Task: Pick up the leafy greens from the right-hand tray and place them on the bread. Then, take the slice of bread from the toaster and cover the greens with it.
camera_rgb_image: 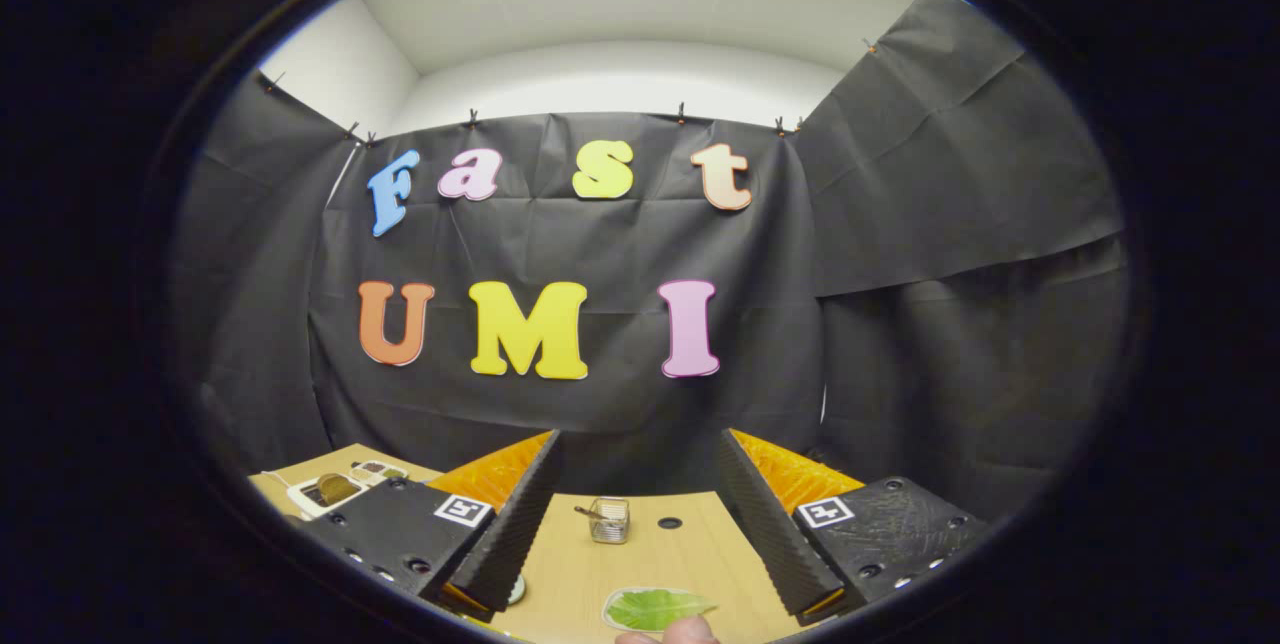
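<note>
The gripper (640,534) was wide open, with a big gap between its two fingers and nothing held in it. It was up above the tabletop (690,554) and pointed toward the black booth wall (560,254).

The leafy greens (655,608) lay on a small white tray (612,614) at the near edge of the tabletop, in the gap between the fingers and well below them. The leaf was flat and bright green. A bit of a person's finger (680,632) showed right next to the tray, at its near side.

Farther along the tabletop, past the greens, stood a small wire basket (609,520) with a brown thing inside it. A dark round hole (670,523) sat just beside the basket.

Off to the left, past the left finger, was the toaster (335,491), white, near the far left corner of the tabletop. A brown slice of bread (333,488) stuck out of its top
</note>
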### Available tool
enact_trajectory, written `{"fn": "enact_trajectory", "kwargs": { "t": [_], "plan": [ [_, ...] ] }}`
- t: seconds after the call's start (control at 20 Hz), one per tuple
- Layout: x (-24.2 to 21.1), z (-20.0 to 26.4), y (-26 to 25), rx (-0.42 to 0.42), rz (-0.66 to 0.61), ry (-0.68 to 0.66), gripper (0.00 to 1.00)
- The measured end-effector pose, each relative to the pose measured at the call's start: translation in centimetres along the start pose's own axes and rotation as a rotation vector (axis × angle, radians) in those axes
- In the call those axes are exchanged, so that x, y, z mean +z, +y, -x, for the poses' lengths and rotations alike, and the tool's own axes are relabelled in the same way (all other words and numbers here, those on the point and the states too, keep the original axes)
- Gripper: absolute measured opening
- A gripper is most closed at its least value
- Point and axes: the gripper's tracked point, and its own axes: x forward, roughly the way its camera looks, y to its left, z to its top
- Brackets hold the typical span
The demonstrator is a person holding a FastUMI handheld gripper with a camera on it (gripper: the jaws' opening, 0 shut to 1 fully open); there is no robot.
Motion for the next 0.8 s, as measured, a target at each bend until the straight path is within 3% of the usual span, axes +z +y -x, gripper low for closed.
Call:
{"fn": "enact_trajectory", "kwargs": {
  "t": [0.4,0.8],
  "plan": [
    [-5.7,-0.6,-4.1,-0.015,0.019,0.105,0.95],
    [-20.1,-2.6,-8.5,-0.003,-0.023,0.351,0.96]
  ]
}}
